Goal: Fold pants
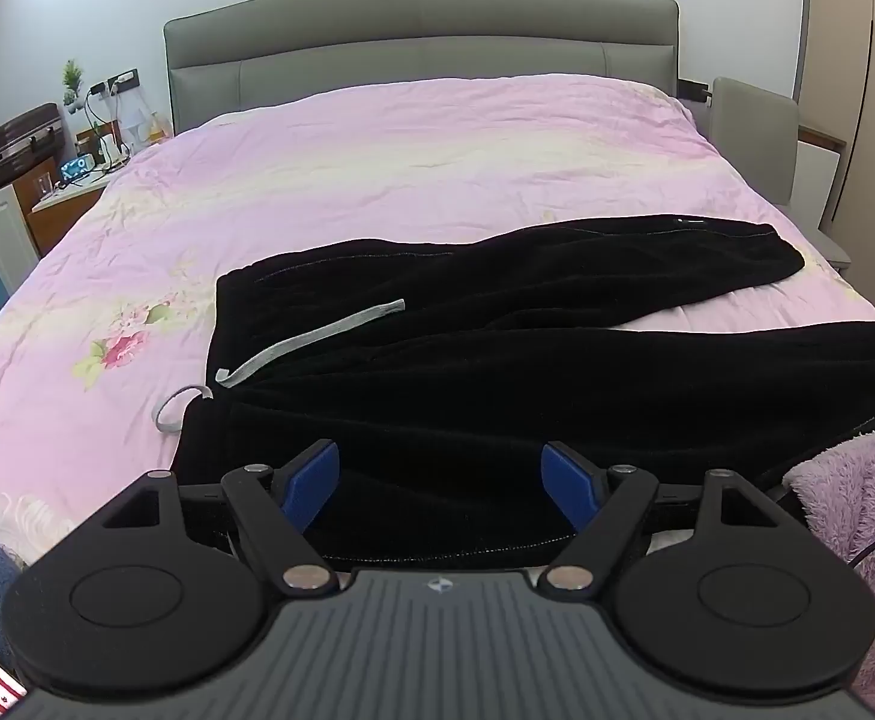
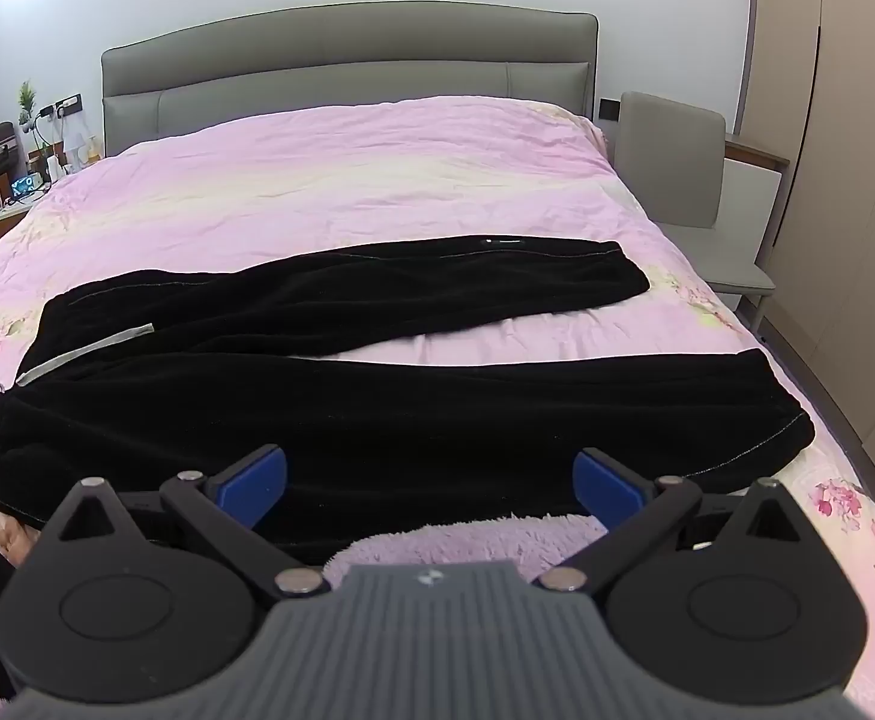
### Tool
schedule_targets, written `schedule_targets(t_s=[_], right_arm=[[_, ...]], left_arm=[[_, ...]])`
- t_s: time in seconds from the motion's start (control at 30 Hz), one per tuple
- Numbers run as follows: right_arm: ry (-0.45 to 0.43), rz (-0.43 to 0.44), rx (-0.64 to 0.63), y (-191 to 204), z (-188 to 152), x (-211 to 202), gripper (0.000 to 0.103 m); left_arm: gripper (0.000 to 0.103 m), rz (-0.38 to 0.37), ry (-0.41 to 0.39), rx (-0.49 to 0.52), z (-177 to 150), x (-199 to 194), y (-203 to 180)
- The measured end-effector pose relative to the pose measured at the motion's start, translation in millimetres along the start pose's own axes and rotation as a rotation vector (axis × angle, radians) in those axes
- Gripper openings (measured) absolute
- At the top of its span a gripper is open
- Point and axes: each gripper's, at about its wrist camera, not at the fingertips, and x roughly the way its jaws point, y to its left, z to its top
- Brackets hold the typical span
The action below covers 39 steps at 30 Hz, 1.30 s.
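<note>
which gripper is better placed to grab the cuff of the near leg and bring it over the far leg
Right, probably. The right gripper hangs open over the near leg, with that leg's cuff close on its right. The left gripper, also open, sits near the waistband and its grey drawstring.

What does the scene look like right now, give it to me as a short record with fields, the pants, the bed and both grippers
pants: black pants spread flat on the bed, legs apart in a V, waistband at the left
drawstring: grey drawstring loose across the waist
bed: pink floral cover, grey headboard
left gripper: open, over the near leg, holding nothing
right gripper: open, over the near leg's edge, holding nothing
near edge: fluffy lilac fabric below the pants
fold: not started
</note>
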Motion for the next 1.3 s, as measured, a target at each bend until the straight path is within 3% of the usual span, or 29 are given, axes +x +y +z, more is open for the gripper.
schedule_targets(t_s=[1.3], right_arm=[[0.01, -0.015, 0.008, -3.8, -0.6, 3.6, 0.098]], left_arm=[[0.09, -0.006, 0.013, 0.014, -2.6, 0.9, -2.9]])
